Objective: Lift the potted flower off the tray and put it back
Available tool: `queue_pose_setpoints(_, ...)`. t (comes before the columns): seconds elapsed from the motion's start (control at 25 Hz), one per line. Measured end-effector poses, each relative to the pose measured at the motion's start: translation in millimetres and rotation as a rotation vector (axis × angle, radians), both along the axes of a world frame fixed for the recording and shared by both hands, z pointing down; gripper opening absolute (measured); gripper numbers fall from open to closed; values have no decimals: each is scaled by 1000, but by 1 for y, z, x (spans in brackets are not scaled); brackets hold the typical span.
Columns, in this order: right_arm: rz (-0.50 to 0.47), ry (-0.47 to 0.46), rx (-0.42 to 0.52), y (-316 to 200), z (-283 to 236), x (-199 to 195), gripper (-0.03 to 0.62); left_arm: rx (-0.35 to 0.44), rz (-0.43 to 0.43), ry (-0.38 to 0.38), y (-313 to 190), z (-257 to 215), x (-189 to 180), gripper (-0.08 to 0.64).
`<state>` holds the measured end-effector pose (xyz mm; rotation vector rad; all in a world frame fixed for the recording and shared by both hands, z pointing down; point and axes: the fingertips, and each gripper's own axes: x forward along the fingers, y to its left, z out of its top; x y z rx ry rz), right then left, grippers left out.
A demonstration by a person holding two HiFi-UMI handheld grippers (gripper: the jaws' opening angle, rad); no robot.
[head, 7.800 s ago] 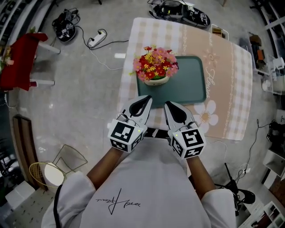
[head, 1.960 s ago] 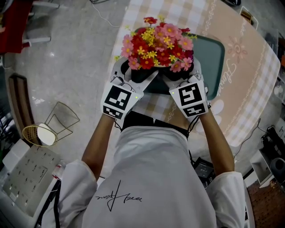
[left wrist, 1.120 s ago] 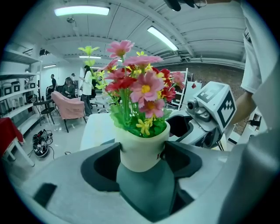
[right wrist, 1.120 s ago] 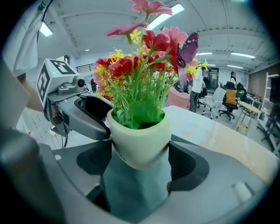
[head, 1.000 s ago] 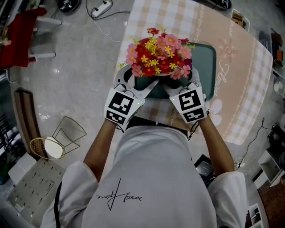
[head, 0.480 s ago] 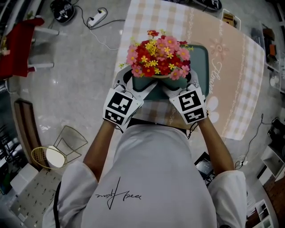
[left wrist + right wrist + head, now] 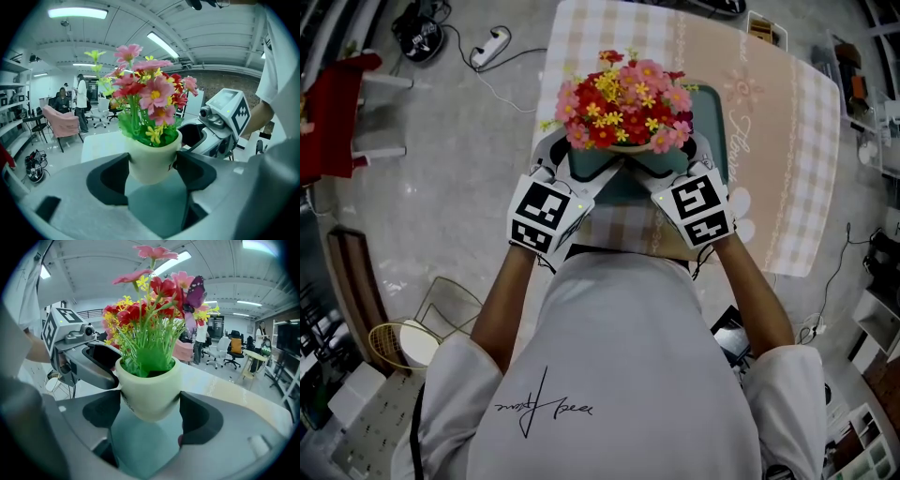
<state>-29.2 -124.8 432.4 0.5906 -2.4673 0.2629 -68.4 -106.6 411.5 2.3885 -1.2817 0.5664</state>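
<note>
The potted flower [image 7: 619, 103] is a cream pot [image 7: 152, 157] of red, pink and yellow blooms. It hangs over the left part of the teal tray [image 7: 715, 131]. My left gripper [image 7: 579, 161] is shut on the pot from the left side, and my right gripper [image 7: 675, 161] is shut on it from the right. In the left gripper view both dark fingers [image 7: 110, 180] press the pot's sides, and the right gripper [image 7: 225, 117] shows beyond. The right gripper view shows the same hold on the pot [image 7: 150, 392]. Its rounded base seems to hover just above the tray [image 7: 140, 446].
The tray lies on a table with a pink checked cloth [image 7: 778, 169]. On the floor to the left are a power strip with a cable [image 7: 487, 47], a red chair [image 7: 337, 112] and a wire basket [image 7: 441, 309]. Office chairs and people stand far off.
At the earliest frame both grippers were open near the table edge and the pot stood alone on the tray. Over the last two seconds both keep their hold, with little shift over the tray.
</note>
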Motion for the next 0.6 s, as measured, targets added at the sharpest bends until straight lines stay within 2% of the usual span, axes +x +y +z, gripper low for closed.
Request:
queue_pose_setpoints(0.44, 55, -16, 28, 2, -21, 5, 402, 35, 54, -20, -1, -21, 4, 313)
queue_pose_setpoints(0.6, 70, -11, 41, 6, -31, 8, 400, 39, 70, 13, 3, -29, 7, 314)
